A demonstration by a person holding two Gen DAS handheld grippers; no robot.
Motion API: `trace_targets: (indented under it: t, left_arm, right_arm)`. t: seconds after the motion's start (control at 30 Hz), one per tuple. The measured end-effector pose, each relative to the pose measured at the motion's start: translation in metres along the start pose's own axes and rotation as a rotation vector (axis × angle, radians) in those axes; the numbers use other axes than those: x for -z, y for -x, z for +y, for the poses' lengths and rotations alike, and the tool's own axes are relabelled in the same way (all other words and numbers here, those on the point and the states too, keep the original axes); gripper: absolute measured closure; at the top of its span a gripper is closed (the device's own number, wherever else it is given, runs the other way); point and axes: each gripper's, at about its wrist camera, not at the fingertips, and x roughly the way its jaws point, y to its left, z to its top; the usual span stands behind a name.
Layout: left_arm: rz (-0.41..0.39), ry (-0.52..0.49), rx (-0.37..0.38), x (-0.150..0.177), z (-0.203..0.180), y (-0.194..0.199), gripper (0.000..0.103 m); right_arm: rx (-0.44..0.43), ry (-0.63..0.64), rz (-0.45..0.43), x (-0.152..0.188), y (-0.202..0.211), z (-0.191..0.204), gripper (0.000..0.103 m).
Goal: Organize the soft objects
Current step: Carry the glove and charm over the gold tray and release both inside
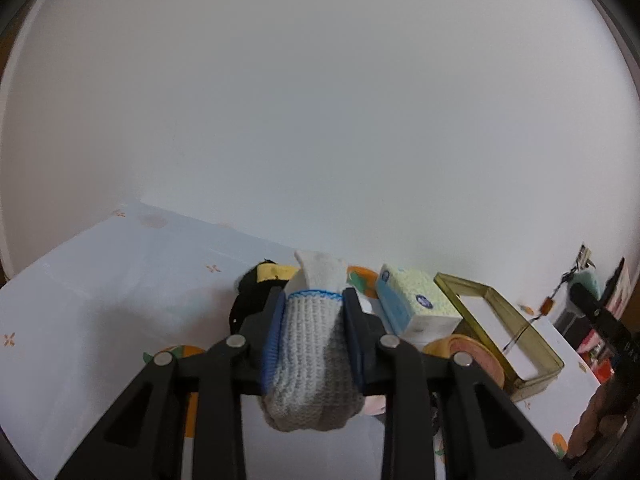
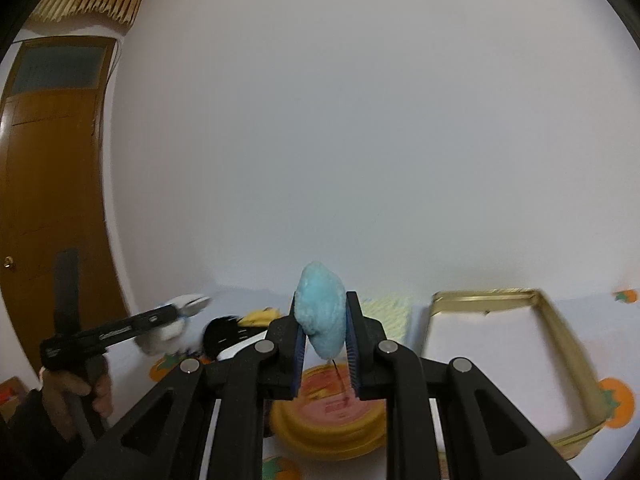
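My left gripper (image 1: 313, 300) is shut on a grey and white knitted glove with a blue trim (image 1: 310, 344), held above the table. It also shows at the left of the right wrist view (image 2: 192, 308), blurred. My right gripper (image 2: 322, 316) is shut on a fluffy light blue soft object (image 2: 322, 312), held above a round yellow tin lid (image 2: 328, 420). A black and yellow plush toy (image 1: 260, 284) lies on the table behind the left gripper. An empty gold rectangular tin (image 1: 500, 320) stands to the right; in the right wrist view (image 2: 560, 340) it is right of my gripper.
A tissue pack (image 1: 416, 304) lies between the plush toy and the tin. The table wears a white cloth with orange fruit prints (image 1: 100, 300). A white wall rises behind it. A brown door (image 2: 52, 184) stands at the left. Clutter (image 1: 592, 320) sits at the far right.
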Motion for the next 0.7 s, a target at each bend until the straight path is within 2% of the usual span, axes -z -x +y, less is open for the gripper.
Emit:
trace_targets:
  t: [0.1, 0.23, 0.43, 0.57, 0.63, 0.7]
  left_arm:
    - [-0.015, -0.018, -0.014, 0.003, -0.014, 0.000, 0.076]
    - [-0.017, -0.026, 0.016, 0.002, -0.040, -0.005, 0.076]
    - [0.004, -0.074, 0.075, 0.000, -0.104, -0.039, 0.076]
    - [0.049, -0.147, 0.153, 0.005, -0.157, -0.067, 0.076]
    - [0.061, -0.181, 0.166, 0.010, -0.179, -0.076, 0.076]
    - [0.078, -0.215, 0.185, 0.018, -0.204, -0.095, 0.076]
  right_arm:
    - [0.065, 0.016, -0.041, -0.004, 0.006, -0.021, 0.084]
    - [0.179, 0.058, -0.074, -0.006, 0.020, -0.050, 0.084]
    - [0.329, 0.072, -0.064, -0.007, 0.032, -0.103, 0.084]
    - [0.368, 0.030, -0.034, -0.006, 0.036, -0.135, 0.084]
    - [0.387, 0.031, -0.017, -0.005, 0.040, -0.144, 0.084]
    - [0.392, 0.034, 0.003, -0.008, 0.024, -0.154, 0.084]
